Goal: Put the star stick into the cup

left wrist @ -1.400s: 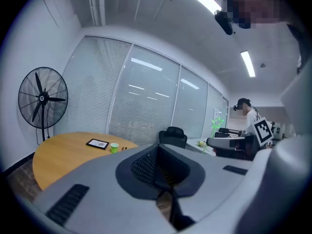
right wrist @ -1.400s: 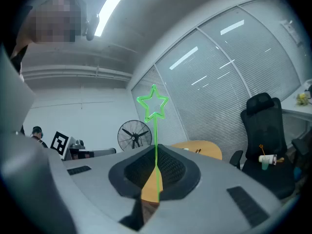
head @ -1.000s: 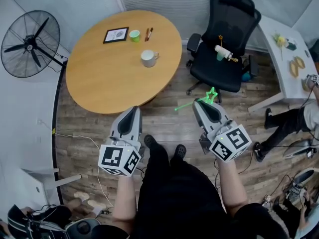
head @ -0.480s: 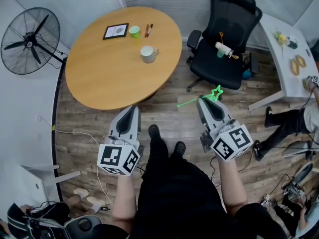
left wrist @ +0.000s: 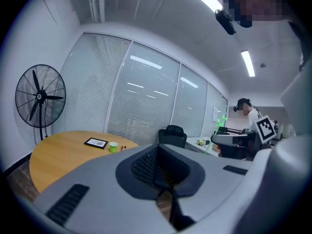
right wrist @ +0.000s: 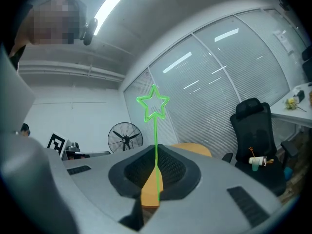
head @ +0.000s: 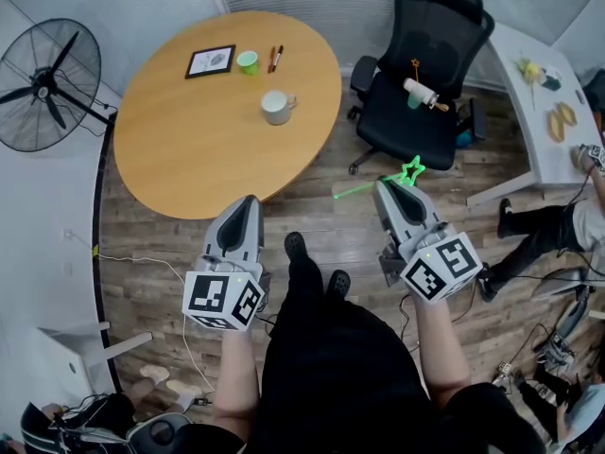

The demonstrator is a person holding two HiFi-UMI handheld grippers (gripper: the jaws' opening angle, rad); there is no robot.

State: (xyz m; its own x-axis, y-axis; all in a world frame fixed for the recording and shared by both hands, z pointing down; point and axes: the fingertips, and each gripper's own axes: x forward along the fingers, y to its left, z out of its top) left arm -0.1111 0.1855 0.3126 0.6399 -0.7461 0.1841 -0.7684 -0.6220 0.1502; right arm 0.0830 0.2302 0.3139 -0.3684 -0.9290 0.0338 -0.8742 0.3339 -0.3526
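Both hang off the near edge of the table [head: 189, 149]. The right gripper [head: 386, 186] is clamped on the star stick [right wrist: 156, 140], the left gripper [head: 248, 202] closed on nothing. White cup [head: 277, 108] stands on the table, nearer its right edge

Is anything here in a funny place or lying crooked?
Yes: a few small things lie on the seat of the black office chair instead of on a table. The round table looks tidy. The green star stick is clamped in the right gripper.
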